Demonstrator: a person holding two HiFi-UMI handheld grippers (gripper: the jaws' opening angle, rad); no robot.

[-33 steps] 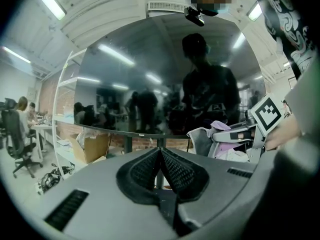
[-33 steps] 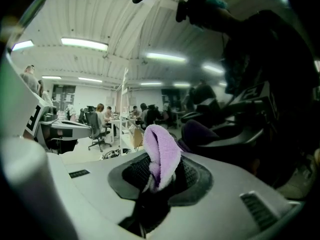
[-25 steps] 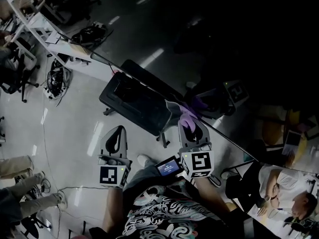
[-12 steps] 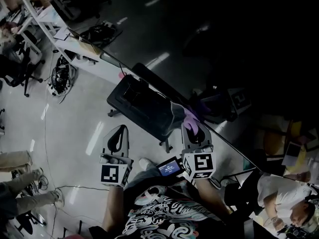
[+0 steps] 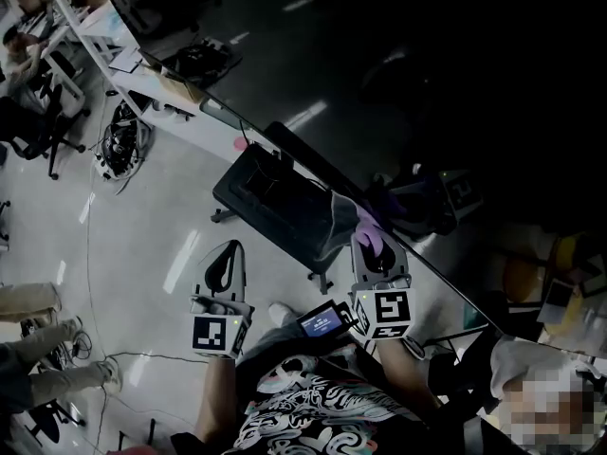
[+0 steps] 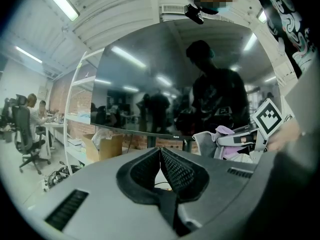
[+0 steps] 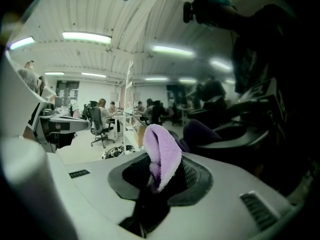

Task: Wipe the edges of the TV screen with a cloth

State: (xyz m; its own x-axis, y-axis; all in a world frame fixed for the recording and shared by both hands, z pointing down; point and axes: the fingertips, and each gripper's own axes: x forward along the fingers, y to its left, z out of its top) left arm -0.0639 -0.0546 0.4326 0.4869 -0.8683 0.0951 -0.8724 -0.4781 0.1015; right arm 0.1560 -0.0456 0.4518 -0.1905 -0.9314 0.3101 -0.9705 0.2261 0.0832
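The TV screen (image 5: pixel 427 83) is a big dark glossy panel filling the upper right of the head view, its lower edge running diagonally. My right gripper (image 5: pixel 377 246) is shut on a purple cloth (image 5: pixel 365 224), whose tip lies against that edge. In the right gripper view the cloth (image 7: pixel 162 154) stands folded up out of the shut jaws (image 7: pixel 157 176), with the dark screen (image 7: pixel 280 84) to the right. My left gripper (image 5: pixel 223 265) hangs over the floor, away from the screen. Its jaws (image 6: pixel 161 151) are shut on nothing and face the TV (image 6: pixel 165 94).
A black stand base (image 5: pixel 275 202) sits under the TV. A white desk (image 5: pixel 142 79) and a bundle of cables (image 5: pixel 119 140) are at upper left, near an office chair (image 5: pixel 47 131) and seated people. A cardboard box (image 6: pixel 107 146) stands on the floor by the shelves.
The head view has drifted, so everything sits slightly right and lower. The right gripper stays at the TV's lower edge with the cloth. The left gripper has barely moved.
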